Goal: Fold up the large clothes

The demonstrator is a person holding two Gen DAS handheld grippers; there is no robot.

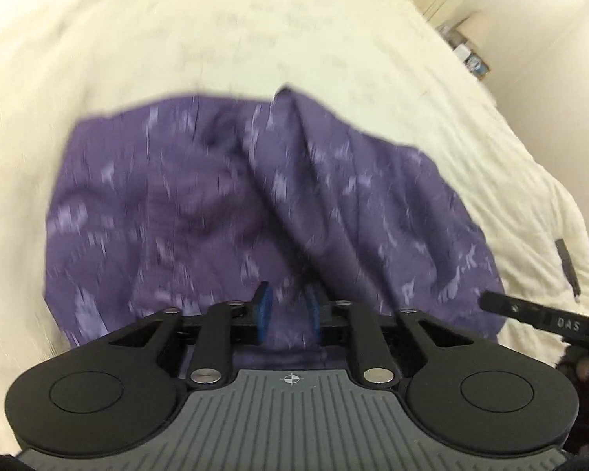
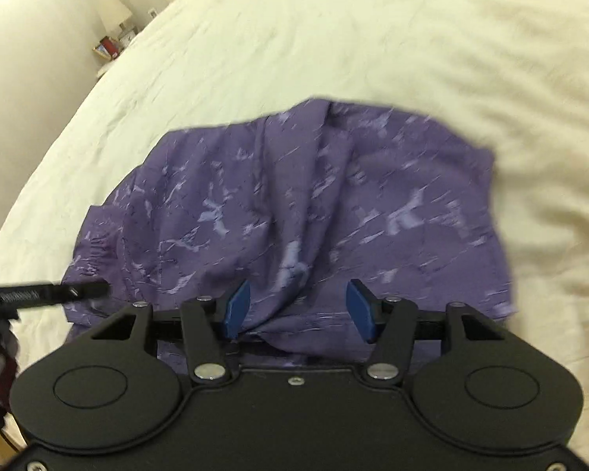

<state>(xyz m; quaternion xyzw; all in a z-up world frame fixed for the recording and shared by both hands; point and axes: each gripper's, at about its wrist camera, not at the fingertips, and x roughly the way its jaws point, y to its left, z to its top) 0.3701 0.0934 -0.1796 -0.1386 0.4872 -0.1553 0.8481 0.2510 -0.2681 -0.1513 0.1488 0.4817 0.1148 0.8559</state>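
Nearest in the left wrist view, the left gripper (image 1: 288, 310) has its jaws narrowly apart over the near hem of the purple garment (image 1: 224, 212); whether cloth is pinched there I cannot tell (the frame is blurred). The right gripper (image 2: 298, 310) stands with jaws well apart, fabric bunched between them but not clamped. Beyond, the garment lies on the bed (image 2: 333, 39) in a rumpled heap with a raised ridge. By my reading the folding is at best partway, with smoothing and further folds left.

Both grippers tilt downward. The left gripper (image 1: 288, 310) has a narrow gap between its blue pads; the right gripper (image 2: 297, 312) gapes wider.
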